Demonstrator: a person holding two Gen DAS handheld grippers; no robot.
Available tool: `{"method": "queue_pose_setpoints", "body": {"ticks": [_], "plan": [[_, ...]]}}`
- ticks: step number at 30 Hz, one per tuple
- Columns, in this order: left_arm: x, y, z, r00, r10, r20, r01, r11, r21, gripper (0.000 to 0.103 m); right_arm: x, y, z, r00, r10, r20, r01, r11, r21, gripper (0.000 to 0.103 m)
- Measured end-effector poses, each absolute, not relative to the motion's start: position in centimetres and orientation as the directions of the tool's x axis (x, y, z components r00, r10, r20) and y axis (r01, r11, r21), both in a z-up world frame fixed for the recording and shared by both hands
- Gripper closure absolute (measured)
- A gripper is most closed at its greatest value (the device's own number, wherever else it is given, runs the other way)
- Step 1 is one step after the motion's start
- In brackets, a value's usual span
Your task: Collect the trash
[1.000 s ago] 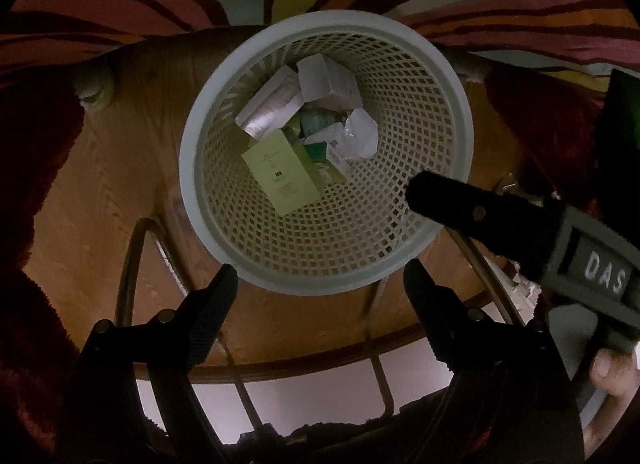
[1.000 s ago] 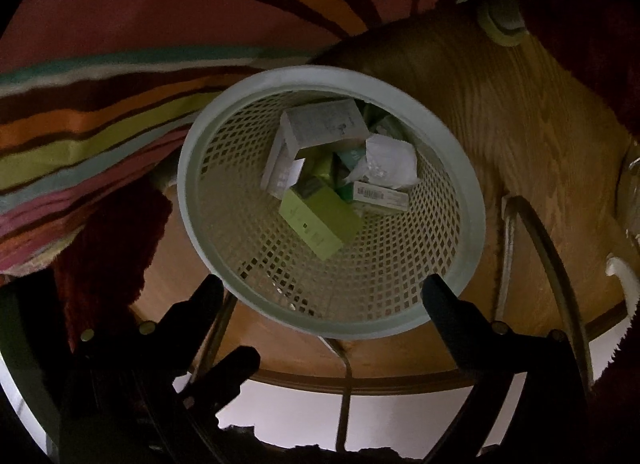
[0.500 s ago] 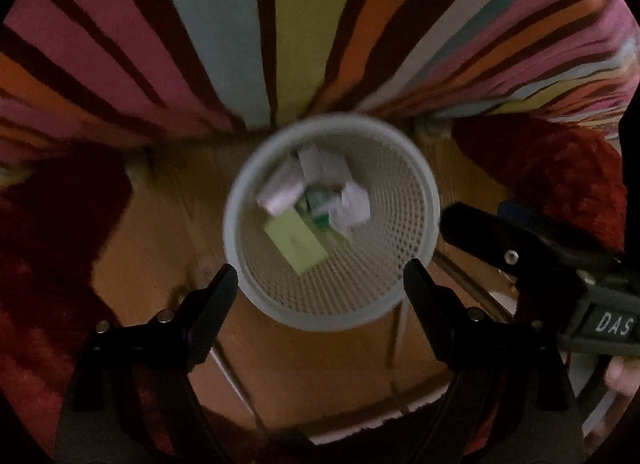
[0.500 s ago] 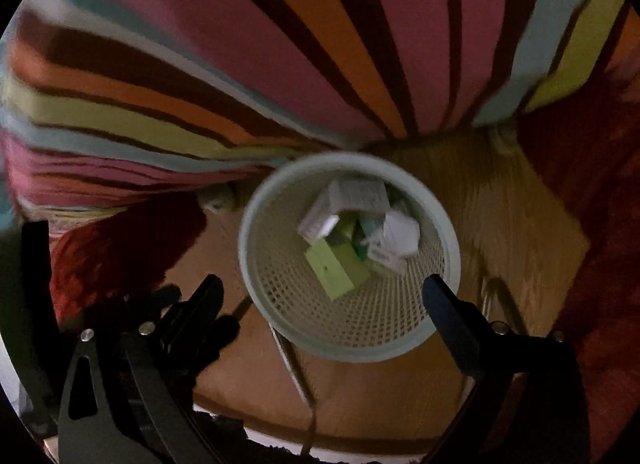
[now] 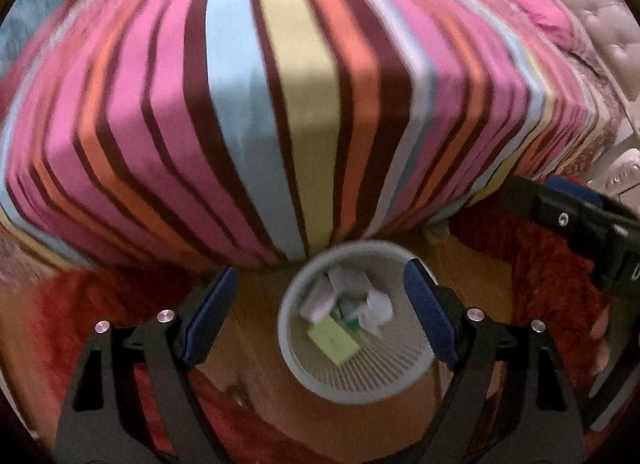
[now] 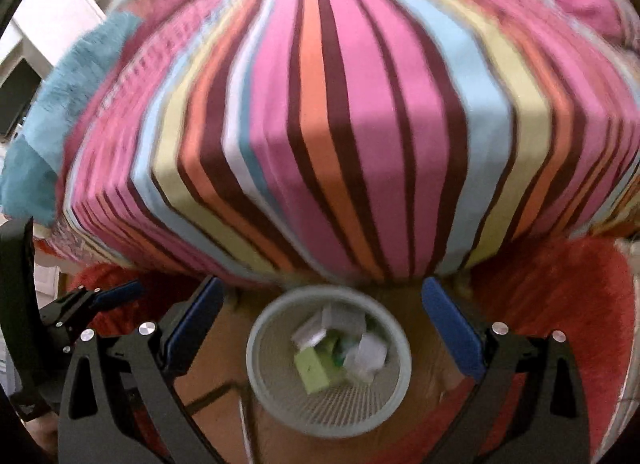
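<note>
Both views look steeply down on a pale mesh wastebasket [image 5: 356,380] standing on a wooden floor [image 5: 256,328] at the foot of a bed covered in a striped sheet [image 5: 304,112]. Inside the basket lies the trash: a light green box [image 5: 334,340], crumpled white paper [image 5: 376,310] and a white carton [image 5: 320,304], all blurred.

Only the left wrist view shows a quilted beige headboard [image 5: 592,12] at the far right and the right tool [image 5: 568,220] coming in from the right edge, with part of a hand [image 5: 600,328] below it. Only the right wrist view shows a teal fluffy blanket [image 6: 60,104] on the far left of the bed, white furniture [image 6: 52,4] beyond it, and the left tool [image 6: 116,292] low at the left edge. A red shaggy rug [image 6: 560,296] flanks the floor in both.

The left tool [image 5: 316,316] stands wide, its blue-padded fingers [image 5: 208,316] apart with nothing between them; it touches nothing and the basket shows in the gap well below. The right tool [image 6: 320,332] is likewise wide and empty, its fingers [image 6: 452,332] framing the basket from above without contact
</note>
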State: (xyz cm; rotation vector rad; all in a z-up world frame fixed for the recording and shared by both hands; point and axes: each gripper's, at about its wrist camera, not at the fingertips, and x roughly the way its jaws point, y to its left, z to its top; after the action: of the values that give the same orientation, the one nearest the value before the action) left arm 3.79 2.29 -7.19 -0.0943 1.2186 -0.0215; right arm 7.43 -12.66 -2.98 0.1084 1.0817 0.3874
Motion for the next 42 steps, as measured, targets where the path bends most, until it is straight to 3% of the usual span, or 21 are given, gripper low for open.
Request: {"method": "queue_pose_setpoints", "body": {"ticks": [8, 22, 42], "plan": [[3.7, 2.1, -2.1, 0.530, -0.023, -0.848, 0.001, 1.000, -0.026, 0.020, 7.3, -12.3, -0.7, 0.502, 0.363, -0.785, -0.328, 0.920, 0.217, 0.008], [5.4, 3.7, 3.5, 0.620, -0.014, -0.785, -0.049, 0.997, -0.057, 0.020, 9.2, -12.7, 5.4, 0.607, 0.428, -0.670, -0.387, 0.895, 0.221, 0.008], [9.0, 3.5, 6.2, 0.644, 0.031, -0.765, -0.044, 0.999, 0.004, 0.020, 12.4, -12.0, 6.7, 0.572, 0.482, -0.663, -0.430, 0.865, 0.258, 0.008]]}}
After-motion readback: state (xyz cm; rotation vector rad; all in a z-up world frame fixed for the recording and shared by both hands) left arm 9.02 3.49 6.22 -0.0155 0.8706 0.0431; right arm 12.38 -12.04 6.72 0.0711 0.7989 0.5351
